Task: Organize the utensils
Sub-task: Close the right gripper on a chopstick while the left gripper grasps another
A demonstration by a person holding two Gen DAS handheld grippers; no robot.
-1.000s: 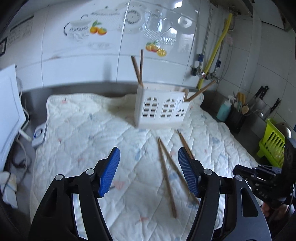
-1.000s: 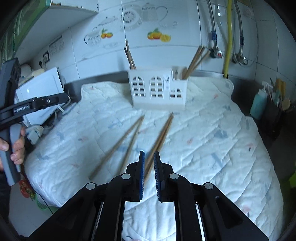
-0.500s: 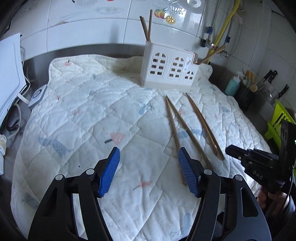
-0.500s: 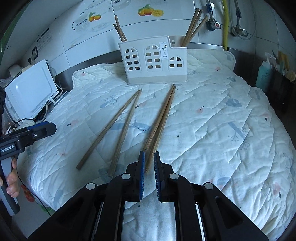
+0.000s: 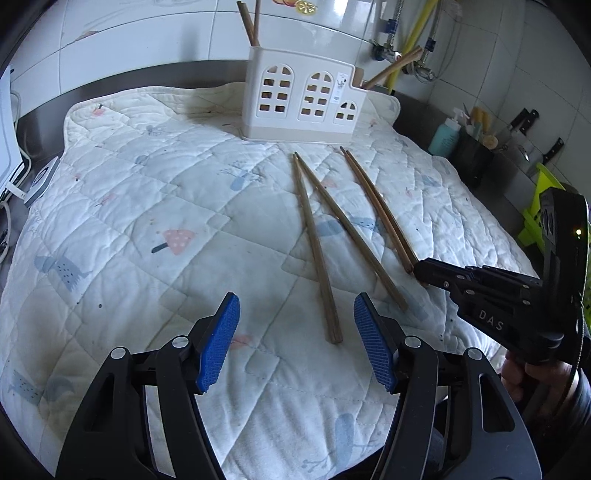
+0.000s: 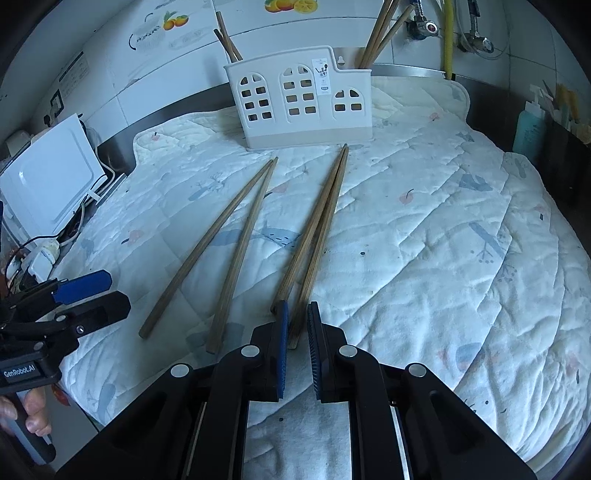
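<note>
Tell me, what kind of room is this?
Most likely a home kitchen counter. Knives stand against the tiled wall, a white utensil caddy holds chopsticks, and water pipes with valves run down the tiles. A quilted cloth covers the counter.

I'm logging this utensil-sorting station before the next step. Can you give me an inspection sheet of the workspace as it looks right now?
Surface: white quilted mat over a steel counter, faintly stained.
Job's things: four loose chopsticks lie on the mat in two pairs; white caddy stands upright behind them, with chopsticks in both end compartments.
Clutter: nothing seen on the mat.
Grippers: left gripper open, nothing between its pads; right gripper shut, empty, at the near end of the right pair.
Cables: white cords and a power strip beside the mat.
Surroundings: tiled wall, yellow hose, knives, teal bottle, white appliance.
</note>
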